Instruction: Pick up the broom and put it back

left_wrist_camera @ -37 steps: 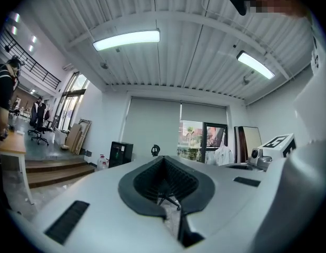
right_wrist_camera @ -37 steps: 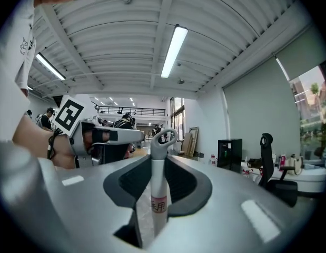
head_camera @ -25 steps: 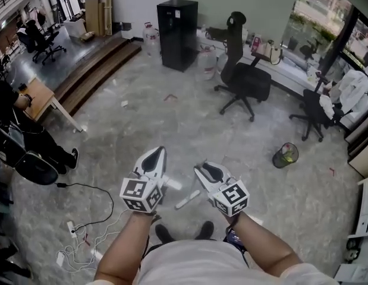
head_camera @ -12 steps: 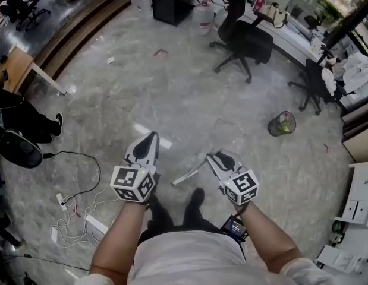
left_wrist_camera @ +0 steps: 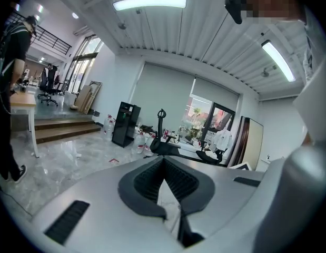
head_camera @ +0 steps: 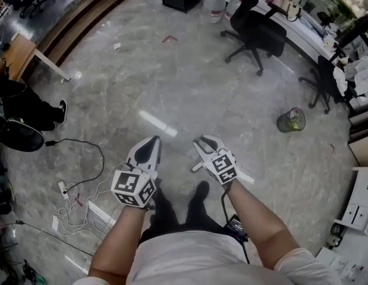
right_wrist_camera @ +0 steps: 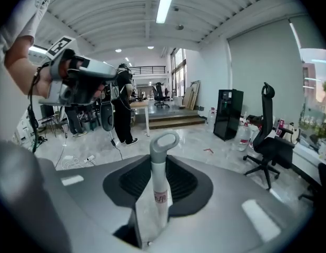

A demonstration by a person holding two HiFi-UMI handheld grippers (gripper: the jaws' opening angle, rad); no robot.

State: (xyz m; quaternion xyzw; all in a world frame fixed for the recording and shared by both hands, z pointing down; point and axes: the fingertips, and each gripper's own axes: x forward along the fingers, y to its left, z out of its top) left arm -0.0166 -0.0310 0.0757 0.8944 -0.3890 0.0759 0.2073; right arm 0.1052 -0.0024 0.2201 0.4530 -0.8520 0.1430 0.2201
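While the right gripper [head_camera: 201, 144] pinches the white plastic broom handle with a grey loop end [right_wrist_camera: 158, 188] low over the grey marble floor [head_camera: 189, 88] near the black shoes [head_camera: 201, 190], grip firmly and lift it steadily; the left gripper [head_camera: 149, 144] hangs pressed together, empty.

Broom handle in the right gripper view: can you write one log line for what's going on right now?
right gripper: shut on broom handle | left gripper: shut, empty | task: broom not yet put back
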